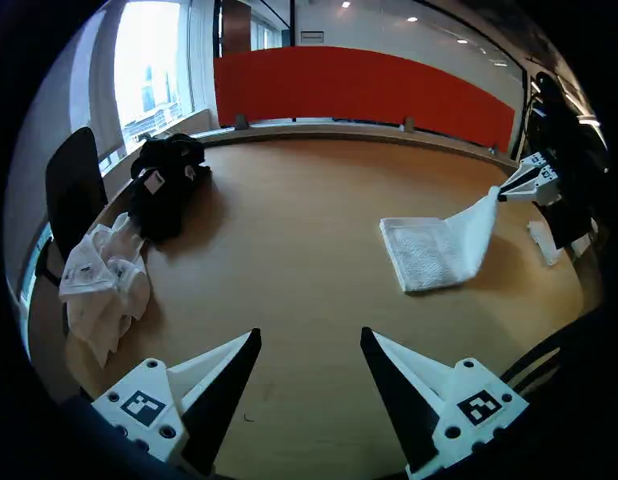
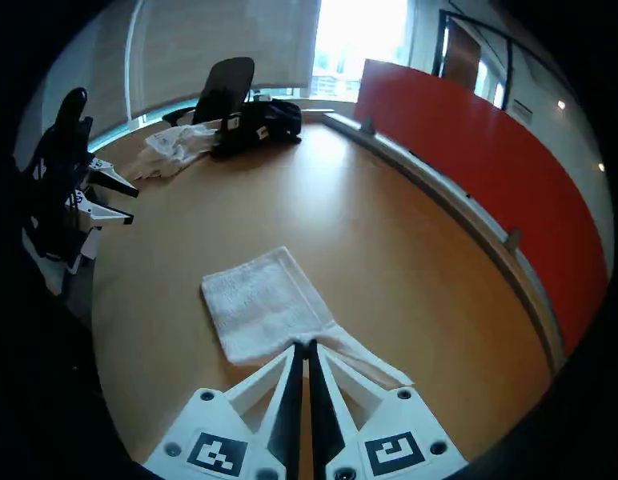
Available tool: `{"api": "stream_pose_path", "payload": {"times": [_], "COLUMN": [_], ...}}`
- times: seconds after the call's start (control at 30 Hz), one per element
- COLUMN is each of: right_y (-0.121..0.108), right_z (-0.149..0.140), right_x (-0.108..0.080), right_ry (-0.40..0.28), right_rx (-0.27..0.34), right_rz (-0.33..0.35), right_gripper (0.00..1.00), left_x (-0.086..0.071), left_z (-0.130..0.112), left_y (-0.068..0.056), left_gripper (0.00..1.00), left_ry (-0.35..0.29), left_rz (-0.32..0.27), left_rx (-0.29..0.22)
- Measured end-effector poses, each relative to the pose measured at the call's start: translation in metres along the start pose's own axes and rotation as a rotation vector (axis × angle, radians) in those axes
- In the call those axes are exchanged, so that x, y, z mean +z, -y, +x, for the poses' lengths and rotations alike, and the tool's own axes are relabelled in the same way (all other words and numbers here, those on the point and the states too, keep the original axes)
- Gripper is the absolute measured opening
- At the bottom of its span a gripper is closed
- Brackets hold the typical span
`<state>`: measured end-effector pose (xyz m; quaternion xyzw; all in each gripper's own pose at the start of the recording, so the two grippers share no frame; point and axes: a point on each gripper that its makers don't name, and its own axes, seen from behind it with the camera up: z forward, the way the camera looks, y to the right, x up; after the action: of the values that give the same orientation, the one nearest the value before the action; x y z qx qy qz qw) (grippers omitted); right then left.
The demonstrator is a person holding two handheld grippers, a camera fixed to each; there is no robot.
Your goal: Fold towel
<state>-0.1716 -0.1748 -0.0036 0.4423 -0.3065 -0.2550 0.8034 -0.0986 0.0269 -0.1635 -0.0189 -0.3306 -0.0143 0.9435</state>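
Right claw point(image 2: 303, 348) is clenched on one corner of the towel point(image 2: 261, 308), jaws almost touching with the cloth pinched between them. The rest of the towel lies flat on the table point(image 2: 373, 224), folded into a rectangle, at 12 o'clock from that claw.

In the left gripper view the same towel point(image 1: 433, 252) sits at 2 o'clock. Its corner is lifted off the wood up to the right claw point(image 1: 505, 190), so I get the raised flap side-on there.

Left claw point(image 1: 309, 336) is released, jaws wide apart, nothing between them, bare table point(image 1: 309, 240) ahead. In the right gripper view the left claw point(image 2: 134, 206) is at 9 o'clock, well apart from the towel.

Clutter:
- black bag point(image 1: 169, 188) at 10 o'clock
- heap of white cloth point(image 1: 105, 280) just beside the bag
- chair point(image 1: 73, 188) behind both
- red partition point(image 1: 357, 84) along the far edge at 12 o'clock

Nothing lies between either claw and the towel.

The tags on the bag and the white cloth are too small to read. The claw fingers carry square black-and-white markers, no text.
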Motion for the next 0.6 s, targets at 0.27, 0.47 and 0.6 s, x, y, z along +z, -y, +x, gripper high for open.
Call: {"api": "stream_pose_path", "payload": {"times": [0.27,0.47,0.6], "right_y": [0.018,0.035,0.05], "right_z": [0.024,0.036,0.04], "right_x": [0.028,0.049,0.064], "right_ry": [0.016,0.028,0.042], "right_rx": [-0.084,-0.131,-0.164], "right_rz": [0.068,0.124,0.167], "right_gripper": [0.04,0.04,0.04], "left_x": [-0.004,-0.007,-0.009], "left_z": [-0.003,-0.006,-0.009], "left_y": [0.002,0.005,0.007], "left_gripper": [0.92,0.92,0.92], "left_ry": [-0.003,-0.001,0.002], "left_rz": [0.01,0.02,0.027], "left_rx": [-0.026,-0.046,-0.055]}}
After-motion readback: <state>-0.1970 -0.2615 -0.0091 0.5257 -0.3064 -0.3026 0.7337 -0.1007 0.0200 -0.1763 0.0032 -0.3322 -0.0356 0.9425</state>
